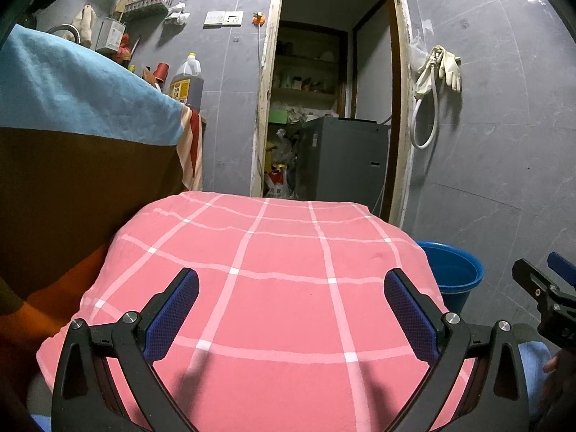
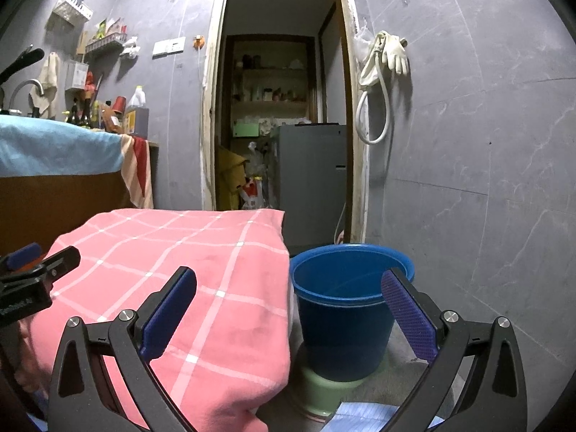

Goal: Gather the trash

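A blue bucket (image 2: 345,309) stands on a pale green stool (image 2: 318,392) just right of a surface draped in a pink checked cloth (image 2: 187,270); its inside looks bare. My right gripper (image 2: 288,306) hangs open in front of the bucket and the cloth's right edge, with nothing between its blue pads. Over the pink checked cloth (image 1: 273,288) my left gripper (image 1: 291,309) is open and holds nothing. The bucket (image 1: 453,273) shows at that cloth's right side. No loose trash is visible on the cloth in either view.
A counter (image 2: 61,194) under a blue towel (image 2: 54,147) stands at the left, with bottles and a faucet behind. Straight ahead a doorway (image 2: 280,126) opens onto a storeroom with a grey appliance and bags. Rubber gloves (image 2: 394,54) hang on the grey tiled wall.
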Tool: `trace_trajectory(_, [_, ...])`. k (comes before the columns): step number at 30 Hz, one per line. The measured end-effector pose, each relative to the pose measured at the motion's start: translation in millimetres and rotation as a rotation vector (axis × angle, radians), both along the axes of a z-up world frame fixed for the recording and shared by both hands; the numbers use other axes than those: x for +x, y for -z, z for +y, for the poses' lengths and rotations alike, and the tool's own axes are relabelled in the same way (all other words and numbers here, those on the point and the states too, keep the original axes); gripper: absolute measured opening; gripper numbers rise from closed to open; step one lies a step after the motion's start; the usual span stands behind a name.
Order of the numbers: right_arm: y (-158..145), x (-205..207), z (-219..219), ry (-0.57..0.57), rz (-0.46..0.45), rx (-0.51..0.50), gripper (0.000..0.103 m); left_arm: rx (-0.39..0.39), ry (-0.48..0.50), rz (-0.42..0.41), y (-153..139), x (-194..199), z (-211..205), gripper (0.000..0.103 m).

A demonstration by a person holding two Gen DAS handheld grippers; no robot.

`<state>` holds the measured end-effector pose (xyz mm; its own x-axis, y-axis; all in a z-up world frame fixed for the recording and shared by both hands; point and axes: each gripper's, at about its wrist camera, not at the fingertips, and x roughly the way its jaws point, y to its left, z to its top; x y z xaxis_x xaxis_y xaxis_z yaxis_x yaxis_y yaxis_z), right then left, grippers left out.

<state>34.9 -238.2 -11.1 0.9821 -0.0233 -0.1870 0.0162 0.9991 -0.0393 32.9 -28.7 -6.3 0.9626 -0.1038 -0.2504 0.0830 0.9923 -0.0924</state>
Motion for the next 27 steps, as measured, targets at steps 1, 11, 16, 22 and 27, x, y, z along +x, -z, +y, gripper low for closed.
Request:
trace_trajectory(1, [0.3,0.1,0.2,0.000,0.001,0.000,0.103,0.001,0.001,0.000,0.2,0.0,0.3,0.101])
trace_trajectory(11, [0.3,0.4,0.5,0.000,0.003,0.002,0.103,0.005,0.008,0.002,1.8,-0.4,1.9,0.101])
trace_trajectory(16, [0.3,0.5,0.4,0.000,0.002,0.003,0.103,0.005,0.007,0.001,1.7,-0.7,0.8,0.101])
trace_trajectory(22, [0.4,0.3,1.0,0.001,0.003,0.003,0.103,0.005,0.007,0.002,1.8,-1.0,0.2,0.101])
trace_trajectory(27, [0.4,0.6,1.6,0.001,0.003,0.003,0.103,0.005,0.007,0.001,1.8,-1.1,-0.2,0.101])
